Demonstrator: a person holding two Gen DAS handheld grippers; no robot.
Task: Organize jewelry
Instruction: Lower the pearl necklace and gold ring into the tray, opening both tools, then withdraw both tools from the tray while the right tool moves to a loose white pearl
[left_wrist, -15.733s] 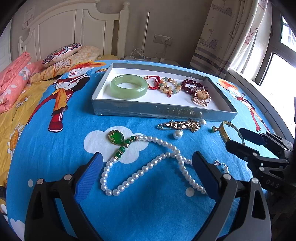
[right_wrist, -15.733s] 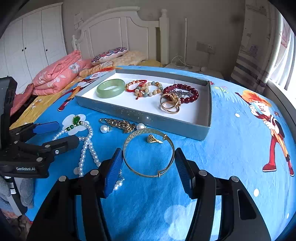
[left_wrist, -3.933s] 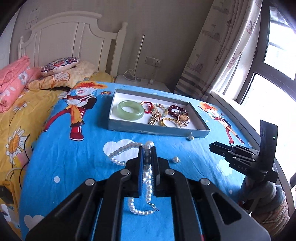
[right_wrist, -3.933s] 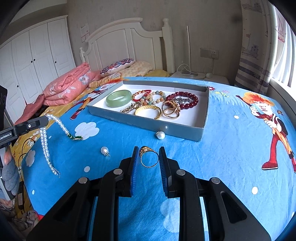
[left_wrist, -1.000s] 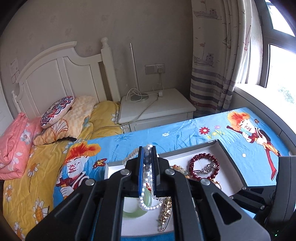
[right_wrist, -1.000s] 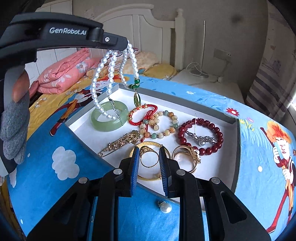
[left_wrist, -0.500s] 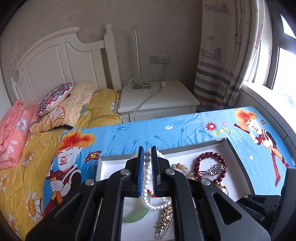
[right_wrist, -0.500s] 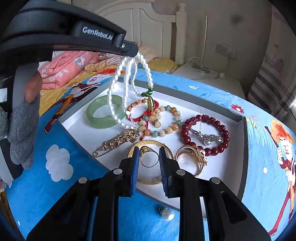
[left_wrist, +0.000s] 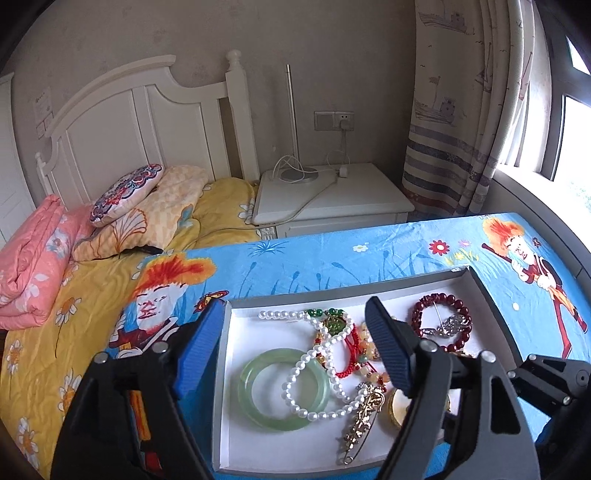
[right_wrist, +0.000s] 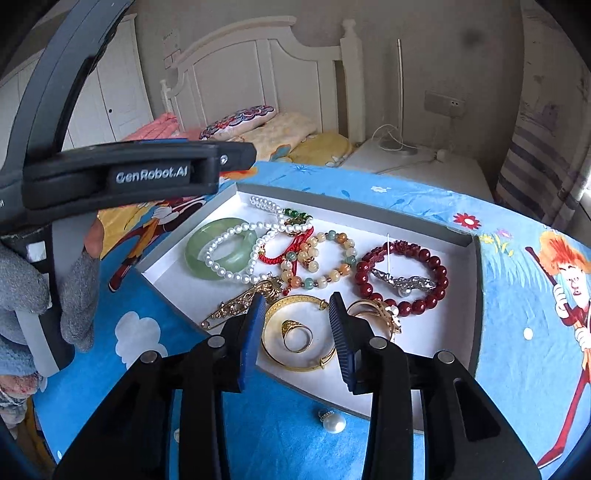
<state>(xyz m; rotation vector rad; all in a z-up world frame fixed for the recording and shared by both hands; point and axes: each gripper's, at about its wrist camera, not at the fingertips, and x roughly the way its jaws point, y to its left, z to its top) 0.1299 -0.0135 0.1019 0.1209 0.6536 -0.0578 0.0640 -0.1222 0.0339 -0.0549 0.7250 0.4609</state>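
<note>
A grey tray with a white floor (left_wrist: 236, 373) (right_wrist: 424, 236) lies on the blue bedspread. In it the pearl necklace (left_wrist: 314, 373) (right_wrist: 236, 254) lies loose over the green jade bangle (left_wrist: 258, 391) (right_wrist: 218, 254). My left gripper (left_wrist: 295, 347) is open and empty above them. My right gripper (right_wrist: 295, 325) is open over the tray's near edge. Between its fingers the gold ring (right_wrist: 295, 334) lies inside the gold bangle (right_wrist: 295, 332). The left gripper's finger (right_wrist: 122, 177) crosses the right wrist view.
The tray also holds a red bead bracelet (left_wrist: 439, 325) (right_wrist: 402, 273), a mixed bead bracelet (right_wrist: 317, 258), a gold brooch (left_wrist: 360, 417) (right_wrist: 240, 302) and gold rings (right_wrist: 376, 310). A loose pearl (right_wrist: 334, 422) lies on the bedspread before the tray. A white nightstand (left_wrist: 332, 199) stands behind.
My left gripper has opened and dropped the pearl necklace into the tray. My right gripper has opened and let the gold ring fall inside the gold bangle.
</note>
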